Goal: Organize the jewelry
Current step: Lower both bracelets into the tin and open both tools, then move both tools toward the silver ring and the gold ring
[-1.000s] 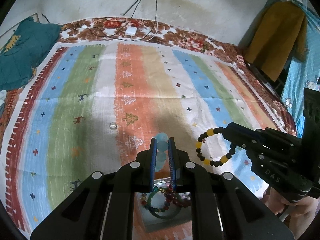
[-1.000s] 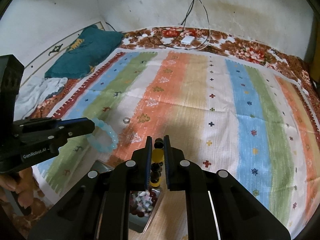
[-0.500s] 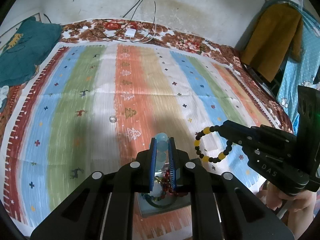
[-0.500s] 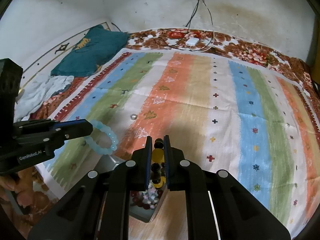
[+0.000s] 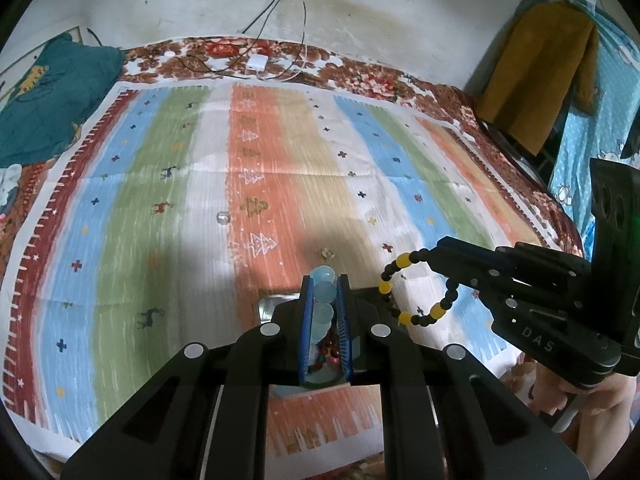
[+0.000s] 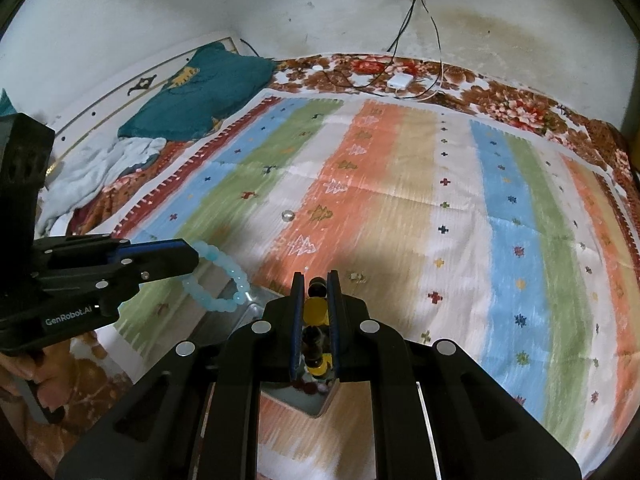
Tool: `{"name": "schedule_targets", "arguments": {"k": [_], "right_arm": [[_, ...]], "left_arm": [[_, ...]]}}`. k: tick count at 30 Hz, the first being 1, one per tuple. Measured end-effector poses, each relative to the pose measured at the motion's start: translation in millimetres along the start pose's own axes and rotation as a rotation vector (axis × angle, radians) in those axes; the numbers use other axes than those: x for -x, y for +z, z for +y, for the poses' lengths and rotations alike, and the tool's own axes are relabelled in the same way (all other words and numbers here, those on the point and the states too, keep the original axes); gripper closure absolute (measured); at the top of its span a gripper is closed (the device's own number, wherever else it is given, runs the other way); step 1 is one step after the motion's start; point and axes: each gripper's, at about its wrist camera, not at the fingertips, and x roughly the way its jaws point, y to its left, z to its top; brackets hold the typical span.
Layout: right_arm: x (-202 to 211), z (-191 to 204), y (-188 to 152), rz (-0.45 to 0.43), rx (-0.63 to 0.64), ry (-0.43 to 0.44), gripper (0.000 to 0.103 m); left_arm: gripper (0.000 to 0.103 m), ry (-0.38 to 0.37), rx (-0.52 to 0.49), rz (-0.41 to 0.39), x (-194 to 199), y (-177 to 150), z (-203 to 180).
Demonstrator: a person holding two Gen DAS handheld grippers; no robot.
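My left gripper is shut on a pale blue bead bracelet; the bracelet also shows hanging from it in the right wrist view. My right gripper is shut on a black and yellow bead bracelet, which hangs from it in the left wrist view. Both are held above a metal tray of mixed bead jewelry on the striped cloth; the tray is mostly hidden under the grippers. A small silver ring lies on the cloth further out, and a tiny trinket lies just beyond the tray.
The striped cloth covers a bed with a floral blanket. A teal pillow is at the far left. A white charger and cables lie near the back wall. Hanging clothes are on the right.
Both grippers have lifted and drawn back with their bracelets; the cloth and ring look further away and the tray sits lower under the fingers.
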Motion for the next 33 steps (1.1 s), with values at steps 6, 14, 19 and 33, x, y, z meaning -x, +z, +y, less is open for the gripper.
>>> {"name": "schedule_targets", "arguments": {"k": [6,14,19,33], "right_arm": [[3.7,4.9,-8.2,0.008,0.003,0.031,0.091],[-6.2,0.5,-12.3,0.032,-0.011,-0.008,0.048],[-16.8,-1.0,-13.7,0.058,0.005,-0.041,0.041],[-46.5,-28.2,-6.0,0.123,-0.101,-0.023,0.014]], "left_arm": [[0.091,-0.007,0.008,0.038,-4.7,-8.5,-4.1],[0.049,0.069,0.064,0.028,-6.9,-5.3,14.4],[0.032,0.122,0.089,0.021,-10.0,-0.4,28.4],[0.006,0.206,0.137,0.045,-46.0,17.5,50.9]]}}
